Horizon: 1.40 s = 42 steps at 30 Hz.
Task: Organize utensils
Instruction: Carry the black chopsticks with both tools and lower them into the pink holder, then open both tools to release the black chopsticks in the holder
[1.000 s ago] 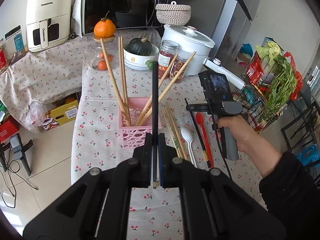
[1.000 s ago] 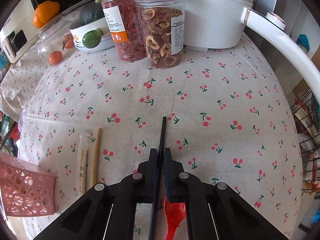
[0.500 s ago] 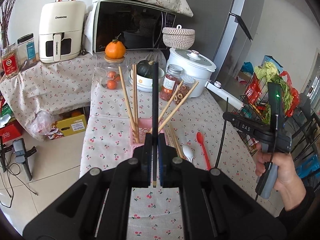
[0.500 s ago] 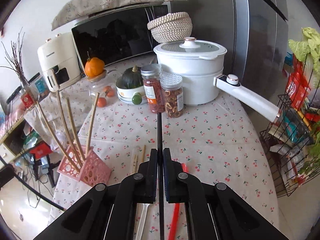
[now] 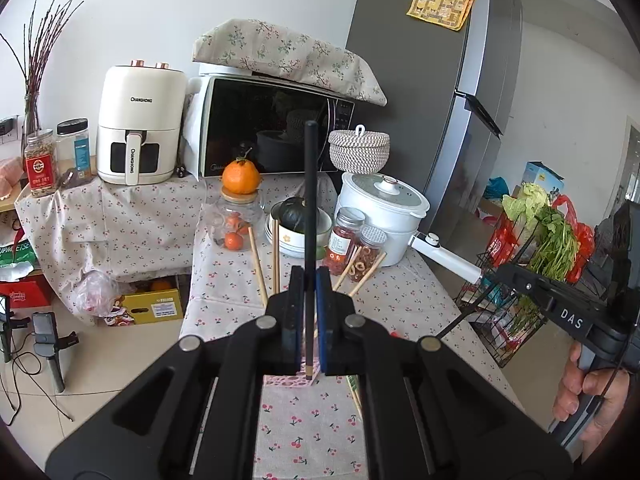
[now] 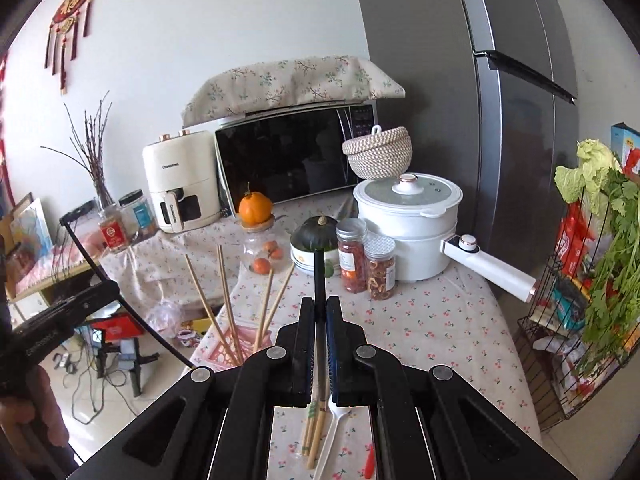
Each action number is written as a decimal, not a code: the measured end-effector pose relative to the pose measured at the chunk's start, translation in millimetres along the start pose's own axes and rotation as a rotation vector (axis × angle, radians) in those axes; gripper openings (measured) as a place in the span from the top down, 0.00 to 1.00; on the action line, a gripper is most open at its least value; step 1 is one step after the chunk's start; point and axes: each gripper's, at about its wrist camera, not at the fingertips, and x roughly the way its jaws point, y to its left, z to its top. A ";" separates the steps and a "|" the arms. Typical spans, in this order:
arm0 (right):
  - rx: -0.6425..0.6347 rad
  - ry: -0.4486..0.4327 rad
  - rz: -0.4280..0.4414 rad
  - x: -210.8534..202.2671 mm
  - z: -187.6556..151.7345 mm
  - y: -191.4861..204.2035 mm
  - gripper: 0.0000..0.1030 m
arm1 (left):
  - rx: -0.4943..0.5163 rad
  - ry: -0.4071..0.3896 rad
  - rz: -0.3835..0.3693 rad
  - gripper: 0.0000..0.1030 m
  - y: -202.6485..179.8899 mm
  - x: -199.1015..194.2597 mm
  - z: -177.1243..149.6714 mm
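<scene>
While clamped in each tool — one black chopstick apiece

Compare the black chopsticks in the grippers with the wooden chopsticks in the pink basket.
The black chopstick is dark and clamped in the left gripper, another in the right gripper; the wooden chopsticks are pale, leaning loose in the pink basket. All are long, thin sticks.

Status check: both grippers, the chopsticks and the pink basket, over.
Left gripper shut on a black chopstick. Right gripper shut on another black chopstick. Pink basket holds wooden chopsticks only. Nothing blocking.
</scene>
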 end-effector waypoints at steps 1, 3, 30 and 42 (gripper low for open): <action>0.004 -0.014 0.017 -2.6 4.6 2.9 0.95 | -0.005 -0.006 0.003 0.94 0.5 2.1 2.0; 0.019 -0.034 0.050 -5.9 12.5 7.6 0.95 | -0.015 -0.016 0.013 0.94 1.4 6.3 5.5; 0.053 -0.052 0.160 70.0 37.0 56.0 0.94 | -0.066 0.236 0.082 0.94 26.1 95.9 -8.4; 0.071 -0.067 0.136 78.8 43.4 49.6 0.95 | -0.087 0.283 0.083 0.94 34.2 118.9 -13.7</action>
